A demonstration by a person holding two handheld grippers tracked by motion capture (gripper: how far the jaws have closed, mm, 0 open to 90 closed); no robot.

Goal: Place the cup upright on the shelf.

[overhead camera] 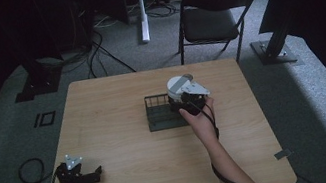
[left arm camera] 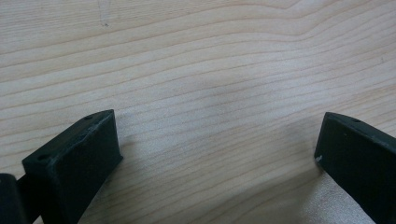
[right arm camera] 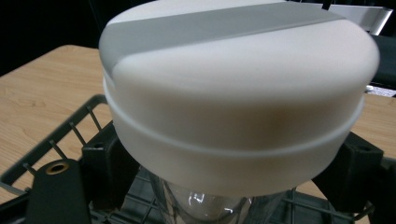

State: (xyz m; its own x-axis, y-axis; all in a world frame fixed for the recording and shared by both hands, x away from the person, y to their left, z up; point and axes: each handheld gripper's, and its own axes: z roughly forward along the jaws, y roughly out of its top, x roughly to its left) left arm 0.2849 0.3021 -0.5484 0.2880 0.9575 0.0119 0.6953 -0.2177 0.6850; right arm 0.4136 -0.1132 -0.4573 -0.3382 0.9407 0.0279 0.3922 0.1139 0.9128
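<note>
High view: right tongs hold a jar w/ a white lid over the dark wire rack, mid worktop. Jaws grip the glass just under the lid. Left tongs rest at the worktop's near left corner, jaws wide, nothing btw them.

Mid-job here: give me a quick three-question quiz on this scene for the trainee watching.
1. True or false: the left gripper holds something.
2. The right gripper is shut on: A) a clear container with a white lid, B) a sponge, C) a spoon.
3. What does the container sit over?

Key:
1. False; its jaws stand apart over bare table.
2. A.
3. The dark wire rack in the middle of the table.
</note>
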